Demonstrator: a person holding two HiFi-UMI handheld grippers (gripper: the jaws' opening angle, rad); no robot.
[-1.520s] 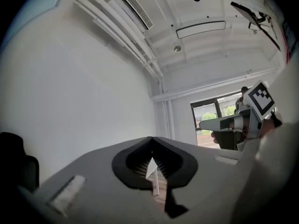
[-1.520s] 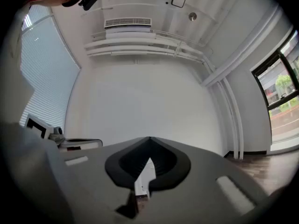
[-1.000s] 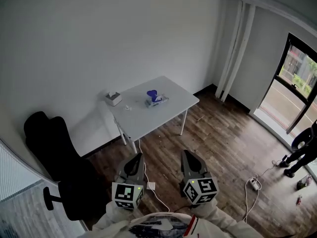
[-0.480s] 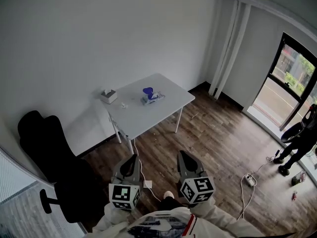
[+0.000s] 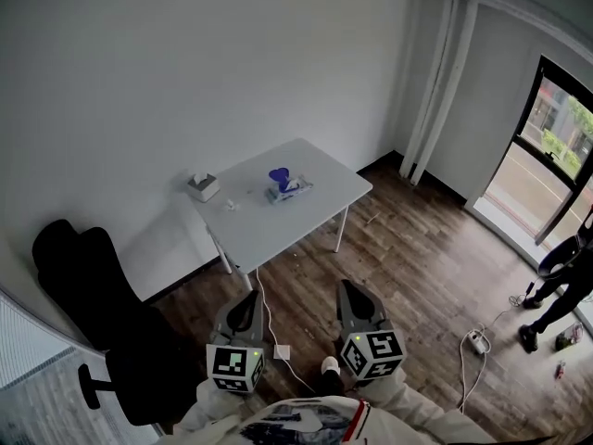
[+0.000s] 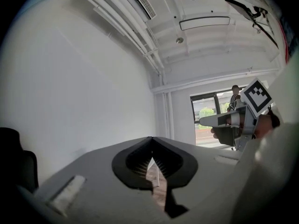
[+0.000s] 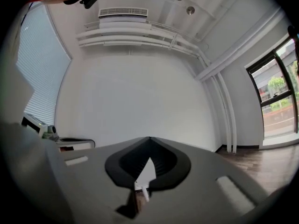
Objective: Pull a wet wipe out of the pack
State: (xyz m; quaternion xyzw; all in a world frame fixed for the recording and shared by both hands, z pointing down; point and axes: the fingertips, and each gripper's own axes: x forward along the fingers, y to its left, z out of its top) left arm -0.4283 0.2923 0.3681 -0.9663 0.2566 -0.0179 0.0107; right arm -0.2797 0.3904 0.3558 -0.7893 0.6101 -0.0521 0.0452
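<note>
Standing well apart from the white surface [image 5: 269,235], the person holds both tools low and close to the body over the wooden floor [image 5: 417,258], side by side and pointing toward the surface. The left claw [image 5: 248,302] is pressed together at its tips with nothing between them; its own view shows only a sliver of floor through the notch behind the tips. The right claw [image 5: 350,297] is likewise pressed together and carries nothing.

The wet wipe pack [image 5: 287,190] lies about the middle of the surface, with a blue part [image 5: 278,176] standing up at its left end. What that blue part is cannot be told at this range. A small box [image 5: 202,186] sits at the surface's left corner, next to the wall, and a tiny pale object [image 5: 230,204] lies between box and pack.

A black chair [image 5: 93,313] stands left of the surface. A white cable [image 5: 264,309] runs across the floor from under the surface. Another person [image 5: 565,276] stands at the right edge, near the window [image 5: 556,146].
</note>
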